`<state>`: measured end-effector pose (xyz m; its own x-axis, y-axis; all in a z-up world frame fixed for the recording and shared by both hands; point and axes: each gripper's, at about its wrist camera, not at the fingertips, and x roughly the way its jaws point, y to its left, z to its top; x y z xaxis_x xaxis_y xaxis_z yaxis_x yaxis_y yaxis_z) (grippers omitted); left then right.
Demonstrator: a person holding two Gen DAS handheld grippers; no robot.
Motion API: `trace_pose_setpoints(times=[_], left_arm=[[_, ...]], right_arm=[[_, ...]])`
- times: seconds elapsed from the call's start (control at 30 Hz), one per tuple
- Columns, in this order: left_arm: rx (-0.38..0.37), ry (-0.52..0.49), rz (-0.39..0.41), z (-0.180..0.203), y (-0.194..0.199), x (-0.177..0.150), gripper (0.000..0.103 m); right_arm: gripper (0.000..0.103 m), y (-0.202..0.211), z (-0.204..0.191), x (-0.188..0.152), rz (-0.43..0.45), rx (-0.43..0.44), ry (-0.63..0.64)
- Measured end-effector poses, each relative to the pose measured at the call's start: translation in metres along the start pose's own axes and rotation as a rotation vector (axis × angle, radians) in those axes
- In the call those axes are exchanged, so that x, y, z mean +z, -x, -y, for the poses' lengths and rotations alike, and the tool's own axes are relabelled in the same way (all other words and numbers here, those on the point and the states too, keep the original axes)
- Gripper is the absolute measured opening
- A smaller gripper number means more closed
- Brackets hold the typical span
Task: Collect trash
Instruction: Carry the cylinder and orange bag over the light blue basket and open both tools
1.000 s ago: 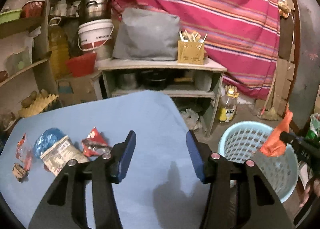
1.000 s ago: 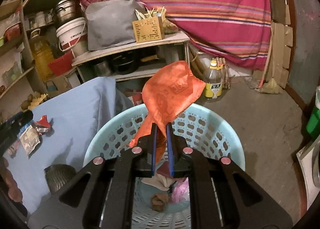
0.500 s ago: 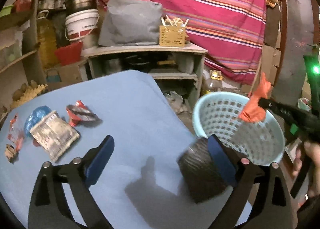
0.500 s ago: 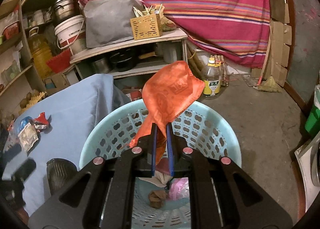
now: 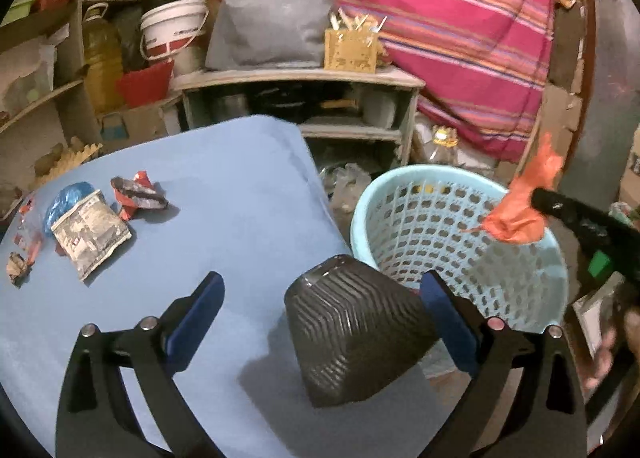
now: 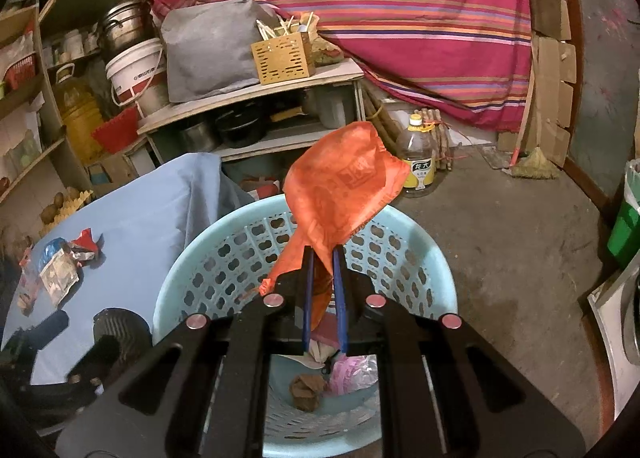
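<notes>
My right gripper (image 6: 322,258) is shut on an orange plastic bag (image 6: 344,186) and holds it above the light-blue basket (image 6: 192,258), which holds several scraps. The same orange bag (image 5: 520,214) and basket (image 5: 384,194) show in the left wrist view. My left gripper (image 5: 320,298) is open wide over the blue-covered table (image 5: 240,186), its fingers on either side of a dark ribbed plastic cup (image 5: 352,334) lying at the table's right edge, not touching it. Wrappers lie at the table's far left: a printed sachet (image 5: 90,228), a red wrapper (image 5: 138,194), a blue bag (image 5: 68,196).
The basket stands on the concrete floor just right of the table. Behind are a low shelf unit (image 5: 304,78) with pots, a white bucket (image 5: 172,30), an oil bottle (image 6: 418,166) on the floor, and a striped cloth. A green bin (image 6: 626,226) is at the right.
My left gripper has opened wider and drawn back and right, so the dark cup now lies between its fingers. The right gripper holds the orange bag almost still above the basket.
</notes>
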<state>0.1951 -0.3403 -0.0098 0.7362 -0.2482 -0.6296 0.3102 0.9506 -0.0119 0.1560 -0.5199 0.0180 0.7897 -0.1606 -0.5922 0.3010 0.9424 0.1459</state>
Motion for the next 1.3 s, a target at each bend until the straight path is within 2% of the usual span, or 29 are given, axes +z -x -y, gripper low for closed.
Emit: trace_pose_setpoints(times=[0.3, 0.43, 0.5, 0.57, 0.8, 0.83, 0.87, 0.9, 0.93, 1.0, 1.1, 1.2, 1.3], left_arm=[[-0.013, 0.03, -0.104, 0.0, -0.027, -0.007, 0.096], [-0.076, 0.062, -0.152, -0.003, -0.038, -0.013, 0.093], [-0.124, 0.076, -0.157, -0.006, -0.038, -0.013, 0.081], [-0.127, 0.055, -0.148, -0.007, -0.035, -0.01, 0.076], [-0.082, 0.022, -0.085, -0.021, -0.021, 0.0, 0.076], [-0.084, 0.027, -0.078, -0.022, -0.019, 0.003, 0.076], [-0.087, 0.032, -0.065, -0.024, -0.015, 0.007, 0.076], [-0.09, 0.033, -0.054, -0.025, -0.012, 0.011, 0.076], [-0.093, 0.031, -0.043, -0.024, -0.01, 0.015, 0.076], [-0.106, 0.021, -0.015, -0.02, -0.005, 0.028, 0.076], [-0.123, -0.003, 0.027, -0.009, 0.0, 0.041, 0.076], [-0.136, -0.049, 0.077, 0.005, 0.002, 0.05, 0.076], [-0.151, -0.091, 0.087, 0.023, -0.005, 0.054, 0.076]], right_arm=[[0.013, 0.003, 0.013, -0.004, -0.007, 0.006, -0.015], [0.013, -0.001, 0.015, -0.005, -0.018, 0.012, -0.023], [0.013, -0.002, 0.015, -0.006, -0.023, 0.013, -0.023], [0.013, -0.004, 0.014, -0.006, -0.027, 0.017, -0.022], [0.013, -0.009, 0.003, -0.005, -0.042, 0.035, 0.006], [0.016, -0.011, 0.001, -0.006, -0.049, 0.037, 0.016], [0.029, -0.012, -0.001, -0.006, -0.053, 0.037, 0.024], [0.047, -0.012, -0.003, -0.006, -0.054, 0.03, 0.029], [0.053, -0.013, -0.004, -0.007, -0.056, 0.027, 0.033], [0.063, -0.013, -0.005, -0.008, -0.057, 0.027, 0.04], [0.077, -0.008, -0.002, -0.007, -0.039, -0.02, 0.05], [0.088, 0.006, 0.012, -0.004, 0.016, -0.049, 0.007], [0.094, 0.024, 0.027, -0.001, 0.086, -0.097, -0.037]])
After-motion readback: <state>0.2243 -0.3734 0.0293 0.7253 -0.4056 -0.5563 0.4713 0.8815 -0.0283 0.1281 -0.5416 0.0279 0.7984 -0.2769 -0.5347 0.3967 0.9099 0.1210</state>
